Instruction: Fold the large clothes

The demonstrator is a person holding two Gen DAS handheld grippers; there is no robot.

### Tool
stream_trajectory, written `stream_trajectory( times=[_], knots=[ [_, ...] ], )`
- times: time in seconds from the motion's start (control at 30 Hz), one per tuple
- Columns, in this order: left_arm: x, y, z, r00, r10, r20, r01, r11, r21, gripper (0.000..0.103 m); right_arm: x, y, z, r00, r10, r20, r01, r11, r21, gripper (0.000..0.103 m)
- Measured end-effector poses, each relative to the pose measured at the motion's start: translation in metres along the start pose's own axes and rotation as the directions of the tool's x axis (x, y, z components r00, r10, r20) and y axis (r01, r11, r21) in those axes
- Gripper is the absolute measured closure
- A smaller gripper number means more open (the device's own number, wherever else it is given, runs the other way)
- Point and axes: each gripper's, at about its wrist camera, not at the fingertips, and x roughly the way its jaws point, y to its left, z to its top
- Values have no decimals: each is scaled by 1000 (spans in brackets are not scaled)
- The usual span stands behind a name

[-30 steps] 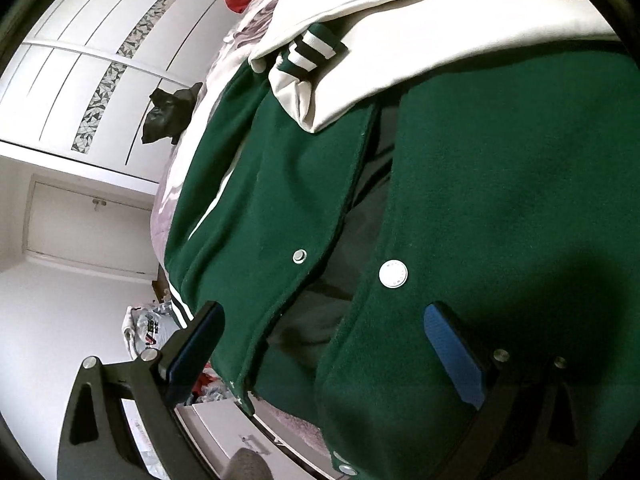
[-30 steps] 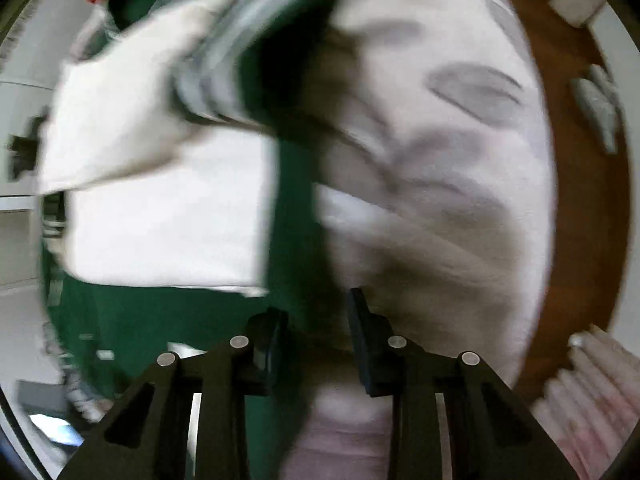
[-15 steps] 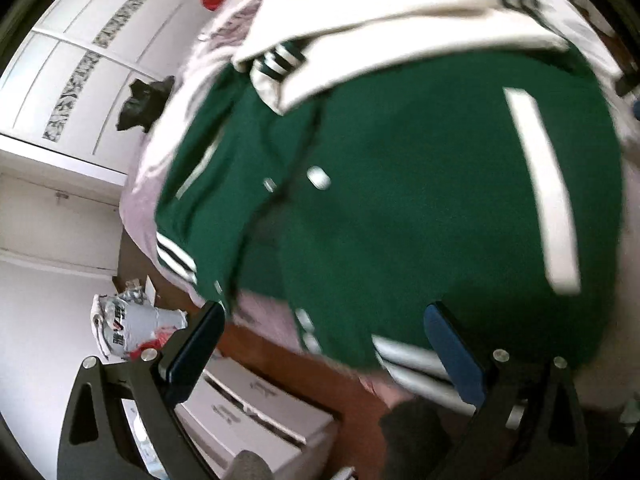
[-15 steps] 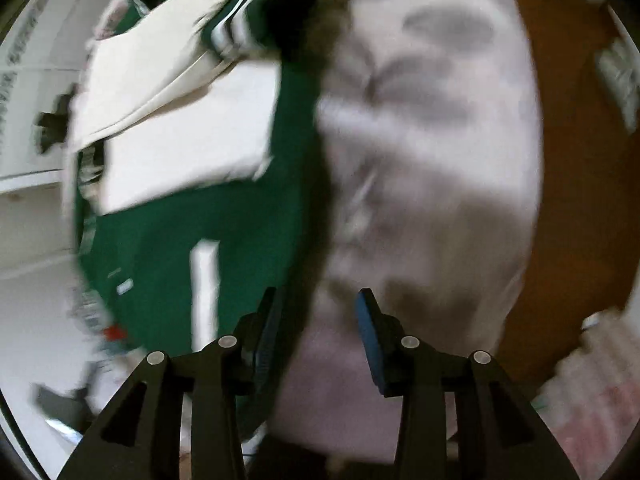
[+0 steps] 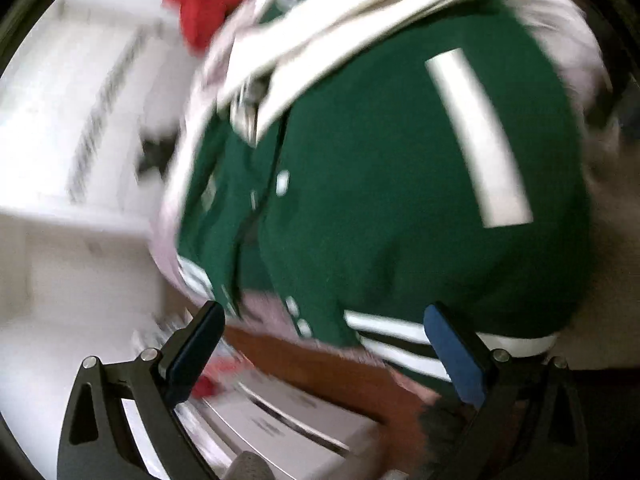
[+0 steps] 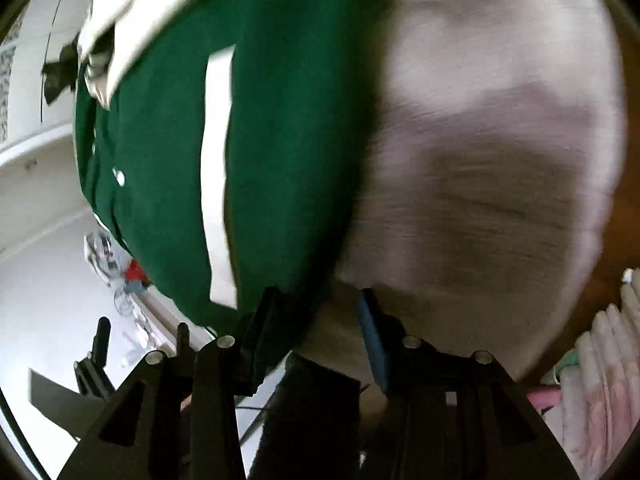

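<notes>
A dark green varsity jacket (image 5: 380,180) with cream sleeves (image 5: 320,44) lies flat on a bed with a pale pinkish cover (image 6: 500,112). Its striped hem (image 5: 392,332) reaches the bed's near edge. My left gripper (image 5: 324,348) hovers above that hem, open wide, with nothing pinched between its blue pads. In the right wrist view the jacket (image 6: 288,120) fills the left half. My right gripper (image 6: 318,328) hangs over the jacket's right edge where it meets the cover. Its jaws are opening and no cloth is pressed between them. Both views are motion-blurred.
A red garment (image 5: 200,8) lies at the bed's far end. White wardrobe doors (image 5: 80,100) stand to the left with a dark item (image 5: 156,156) hanging on them. White boxes (image 5: 280,420) sit on the brown floor (image 5: 320,364) below the bed. Pale folded fabric (image 6: 600,360) shows at the right.
Both grippers have drawn back toward the bed's near edge, so the whole jacket body and its hem have come into view. The right jaws have widened.
</notes>
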Motion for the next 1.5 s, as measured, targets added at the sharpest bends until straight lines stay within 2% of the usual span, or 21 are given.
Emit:
stream_trajectory(
  times=[0.03,0.1,0.17,0.23,0.27,0.37,0.47,0.6,0.7,0.77,0.87,0.97,1.0,1.03,1.1,1.17,1.23,1.3,1.43,1.47,1.5],
  knots=[
    [-10,-14,2,998,33,50,-35,998,56,0,-20,-15,-5,998,-53,35,53,999,5,53],
    [-28,-43,5,990,44,134,-63,989,137,0,-51,-44,-10,991,-110,74,107,993,44,53],
    [-35,-67,5,983,38,181,-74,978,196,0,-69,-69,-3,988,-123,91,113,988,106,53],
    [-32,-86,4,972,68,225,-125,961,246,0,-93,-102,0,983,-147,110,128,978,164,53],
    [-26,-93,4,969,87,230,-148,953,263,0,-87,-94,11,981,-157,118,134,975,178,53],
    [-18,-98,8,969,98,225,-159,949,274,0,-116,-119,25,974,-163,160,130,971,199,53],
    [-33,-98,5,963,106,249,-175,945,276,2,-101,-87,51,975,-130,180,94,976,194,53],
    [-39,-101,5,972,98,215,-154,953,263,2,-69,-58,67,981,-119,152,96,984,150,53],
    [-38,-101,20,982,88,169,-126,965,231,2,-54,-51,78,982,-135,131,118,984,131,53],
    [-36,-106,25,979,119,165,-154,964,216,2,-42,-46,85,984,-126,128,108,984,139,53],
    [-28,-113,28,980,166,114,-182,973,145,2,-33,-47,90,983,-126,131,103,980,169,53],
    [-32,-121,25,980,196,42,-199,977,74,2,-37,-54,93,981,-133,144,101,973,206,53],
    [-38,-124,25,987,160,31,-162,985,58,2,-37,-55,94,980,-128,149,94,971,219,53],
    [-46,-130,23,989,137,51,-139,989,57,2,-40,-57,96,980,-124,153,87,970,229,53],
    [-50,-143,20,985,151,83,-159,982,105,1,-47,-60,98,978,-125,165,83,967,243,53],
    [-35,-142,21,986,154,57,-160,979,124,1,-51,-58,100,976,-133,172,90,967,240,53],
    [-20,-131,24,987,158,28,-160,982,102,0,-53,-57,104,974,-138,179,94,968,234,53],
    [-9,-116,29,981,191,18,-192,978,76,0,-53,-56,109,974,-133,185,88,969,233,53],
    [10,-92,38,977,212,6,-213,976,49,0,-44,-51,131,975,-74,211,25,974,227,52],
    [17,-88,42,977,212,-5,-212,976,40,0,-43,-51,135,974,-46,223,-3,977,215,52],
    [22,-84,45,977,214,-13,-214,976,30,0,-42,-50,145,969,30,247,-78,979,187,52]
  ],
)
